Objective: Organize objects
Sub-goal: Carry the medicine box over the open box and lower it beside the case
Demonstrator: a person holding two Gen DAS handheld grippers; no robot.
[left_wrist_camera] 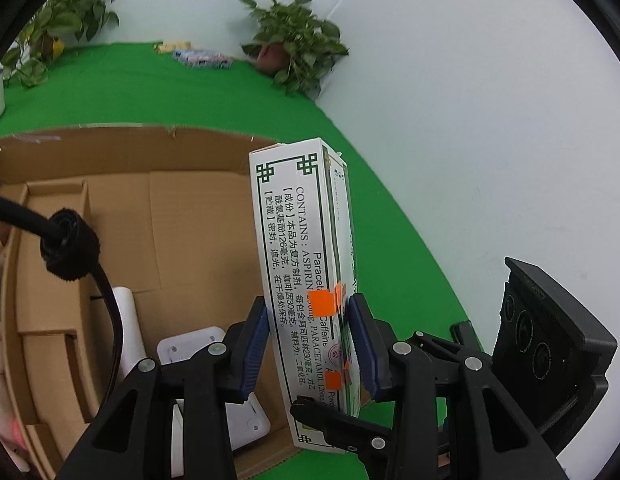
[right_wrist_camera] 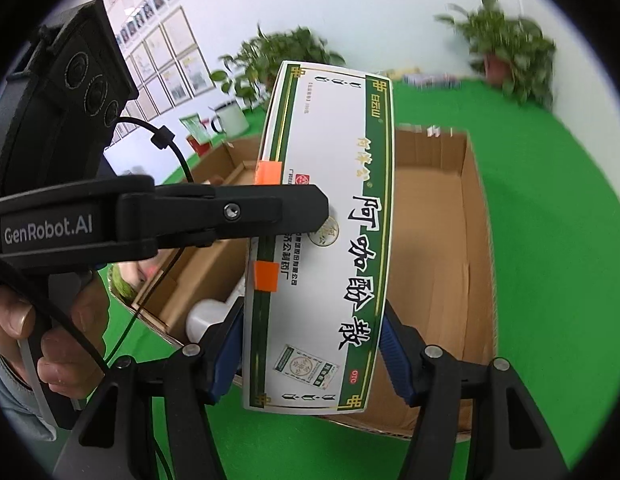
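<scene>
Medicine carton (right_wrist_camera: pixel 322 240) — a flat white cardboard box with a green and gold border, black Chinese lettering and small orange tape squares — hangs in the air above the open brown cardboard box (right_wrist_camera: pixel 442 264), held by both tools at once. The left gripper (left_wrist_camera: pixel 310 344) is clamped across the carton's thin dimension, blue pads pressed against its two broad faces near the lower end. The right gripper (right_wrist_camera: pixel 310 356) is clamped across the wider dimension, its blue pads bearing on the carton's narrow edges; in the right wrist view the left tool's black finger lies across the printed face.

Judging by the thin card and the slightly bowed front panel, the carton is light and fairly stiff along its edges but easy to dent on the broad faces. The printed surface looks smooth, so it could slip if the grip slackens. The safest hold is near an end or along the folded edges, where the card is doubled — not mid-panel.

Inside the brown box sit white plastic items (left_wrist_camera: pixel 189 344) and a white cylinder (left_wrist_camera: pixel 127 320), beside cardboard dividers at the left. The open stretch of box floor on the right looks like the likely place to set the carton. Green cloth (left_wrist_camera: pixel 370 184) covers the table, with potted plants (left_wrist_camera: pixel 297 40) at the back.
</scene>
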